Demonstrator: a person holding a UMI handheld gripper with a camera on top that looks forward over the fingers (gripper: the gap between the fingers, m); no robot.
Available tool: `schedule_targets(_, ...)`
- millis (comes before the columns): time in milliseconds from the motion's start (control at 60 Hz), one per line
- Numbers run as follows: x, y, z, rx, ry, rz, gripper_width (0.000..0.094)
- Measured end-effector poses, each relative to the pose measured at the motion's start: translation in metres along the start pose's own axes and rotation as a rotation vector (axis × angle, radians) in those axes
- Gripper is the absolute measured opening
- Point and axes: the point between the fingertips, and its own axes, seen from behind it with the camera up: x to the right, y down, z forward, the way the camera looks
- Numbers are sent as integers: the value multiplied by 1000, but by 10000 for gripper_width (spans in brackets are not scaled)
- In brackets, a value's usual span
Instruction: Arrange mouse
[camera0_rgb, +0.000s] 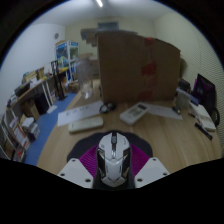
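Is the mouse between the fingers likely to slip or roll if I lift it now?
The mouse looks like rigid, smooth plastic, so it may slip a little. Its low, flat-bottomed shape suggests it won't roll. The gripper fingers flank its sides, so it probably lifts level.

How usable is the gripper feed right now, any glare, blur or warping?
Gripper view: strong fisheye warping, the table edge and room curve; a ceiling light glares overhead; the cardboard box looks soft; the white mouse between the gripper fingers is bright but readable.
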Motion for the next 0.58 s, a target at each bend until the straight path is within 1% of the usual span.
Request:
schedule_targets(17,0,7,2,-15,3,-8,400)
schedule_targets(33,-1,14,4,-31,6,-15,419)
schedule_targets(50,-1,10,4,0,11,-19,403)
schedule_targets(67,-1,11,5,5,16,-31,403)
schedule_targets(133,0,12,5,-11,26,-56,404)
schedule_targets(150,0,13,5,-19,26,-55,417)
schedule_targets(183,0,12,5,-26,21,-44,477)
schedule_targets(217,0,12,6,-33,10,-30,491)
schedule_targets(233,-1,11,7,-34,4,-26,532)
schedule_targets(267,-1,12,6,-51,-15,-28,573)
schedule_targets(283,-3,12,4,-61,-28,-29,608)
schedule_targets(333,-8,18,-4,-111,-72,-28,780)
schedule_targets(383,-14,19,-20,-135,-117,-14,858)
schedule_targets(417,-16,17,-33,-140,-146,-9,839)
schedule_targets(583,0,11,-120,-148,-221,-3,839)
